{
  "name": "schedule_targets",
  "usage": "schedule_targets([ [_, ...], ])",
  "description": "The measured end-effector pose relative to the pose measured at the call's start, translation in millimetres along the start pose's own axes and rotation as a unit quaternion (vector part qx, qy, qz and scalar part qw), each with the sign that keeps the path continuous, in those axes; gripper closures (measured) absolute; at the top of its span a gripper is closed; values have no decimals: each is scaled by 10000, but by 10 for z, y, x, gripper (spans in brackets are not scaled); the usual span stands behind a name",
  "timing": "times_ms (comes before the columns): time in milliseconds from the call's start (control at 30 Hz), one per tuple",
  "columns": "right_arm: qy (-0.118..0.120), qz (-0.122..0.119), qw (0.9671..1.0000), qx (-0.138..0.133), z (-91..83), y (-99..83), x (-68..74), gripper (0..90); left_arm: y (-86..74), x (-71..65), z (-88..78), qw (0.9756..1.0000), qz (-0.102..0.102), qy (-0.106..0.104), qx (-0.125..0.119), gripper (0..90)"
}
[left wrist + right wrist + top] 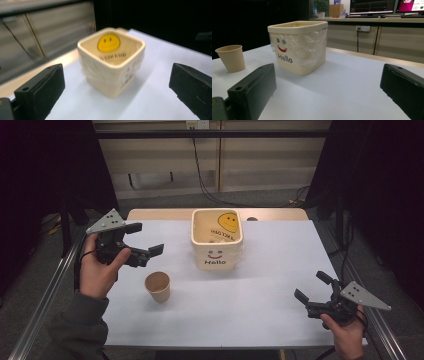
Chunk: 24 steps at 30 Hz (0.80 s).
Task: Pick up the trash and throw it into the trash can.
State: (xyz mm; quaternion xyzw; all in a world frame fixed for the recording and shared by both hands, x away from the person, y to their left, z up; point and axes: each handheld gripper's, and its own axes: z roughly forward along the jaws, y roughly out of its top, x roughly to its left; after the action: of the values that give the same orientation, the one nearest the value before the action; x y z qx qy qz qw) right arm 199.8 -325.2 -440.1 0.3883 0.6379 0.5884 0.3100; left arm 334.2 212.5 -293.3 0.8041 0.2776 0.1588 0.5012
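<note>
A cream square bin (217,240) marked "Hello", lined with clear plastic, stands at the back middle of the white table (260,295). A brown paper cup (158,286) stands upright in front of it to the left. My left gripper (146,239) is held above the table's left side, open and empty, pointing at the bin (111,62). My right gripper (312,287) is low at the front right corner, open and empty. From the right gripper view, the bin (298,47) is straight ahead and the cup (230,58) far left.
The bin holds a yellow smiley picture (229,221) on its inner wall. Metal rails (42,305) run along both table sides. Cables (205,180) hang down the wall behind. Monitors (372,6) sit on a desk in the background.
</note>
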Motion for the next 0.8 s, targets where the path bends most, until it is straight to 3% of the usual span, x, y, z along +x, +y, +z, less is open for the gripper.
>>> schedule_targets([
  [33, -10, 10, 10000, 6, 4, 0, 5, 0, 15, -3, 56, 9993, -3, -31, 364, 4],
  [67, -5, 6, 10000, 12, 4, -1, 5, 0, 20, -7, 85, 9985, 2, -54, 547, 5],
  [100, 14, 5, 10000, 2, 8, -1, 6, 0, 20, -7, 85, 9985, 2, -54, 547, 5],
  [167, 23, -14, 10000, 17, 8, -2, 5, 0, 22, -14, 157, 9959, -15, -115, 892, 7],
  [233, 10, -16, 10000, 25, 7, -2, 5, 0, 14, -33, 260, 9894, -29, -213, 1436, 9],
  [267, 10, -16, 10000, 25, 7, -2, 5, 0, 14, -33, 260, 9894, -29, -213, 1436, 9],
  [300, 15, -12, 10000, 27, 7, -3, 6, 0, 10, -43, 310, 9845, 11, -199, 1742, 12],
  [333, 18, -11, 10000, 29, 7, -3, 6, 0, 10, -43, 310, 9845, 11, -199, 1742, 12],
  [400, 12, -20, 10000, 46, 9, -4, 6, 0, -11, -43, 374, 9788, -53, -266, 2029, 13],
  [433, 21, -18, 10000, 48, 9, -5, 7, 0, -21, -28, 415, 9720, -84, -310, 2329, 20],
  [467, 28, 0, 10000, 44, 11, -5, 10, 0, -35, -24, 446, 9691, -59, -282, 2448, 21],
  [500, 31, -13, 10000, 54, 12, -5, 10, 0, -35, -24, 446, 9691, -59, -282, 2448, 22],
  [567, 26, -4, 10000, 73, 11, -5, 13, 0, -77, -14, 509, 9574, -98, -384, 2859, 24],
  [600, 30, -13, 10000, 73, 16, -6, 12, 0, -107, -36, 544, 9565, -238, -338, 2887, 24],
  [633, 8, -25, 10000, 87, 18, -8, 12, 1, -115, -24, 559, 9495, -109, -390, 3111, 24],
  [700, 7, 16, 10000, 85, 20, -10, 13, 1, -154, -37, 606, 9406, -102, -401, 3369, 31],
  [733, 7, 16, 10000, 85, 20, -10, 13, 1, -154, -37, 606, 9406, -102, -401, 3369, 32],
  [767, 15, 11, 10000, 85, 18, -9, 13, 1, -193, -40, 645, 9318, -130, -494, 3593, 32],
  [800, 12, 10, 10000, 88, 17, -9, 13, 3, -216, -36, 667, 9282, -121, -545, 3678, 32],
])
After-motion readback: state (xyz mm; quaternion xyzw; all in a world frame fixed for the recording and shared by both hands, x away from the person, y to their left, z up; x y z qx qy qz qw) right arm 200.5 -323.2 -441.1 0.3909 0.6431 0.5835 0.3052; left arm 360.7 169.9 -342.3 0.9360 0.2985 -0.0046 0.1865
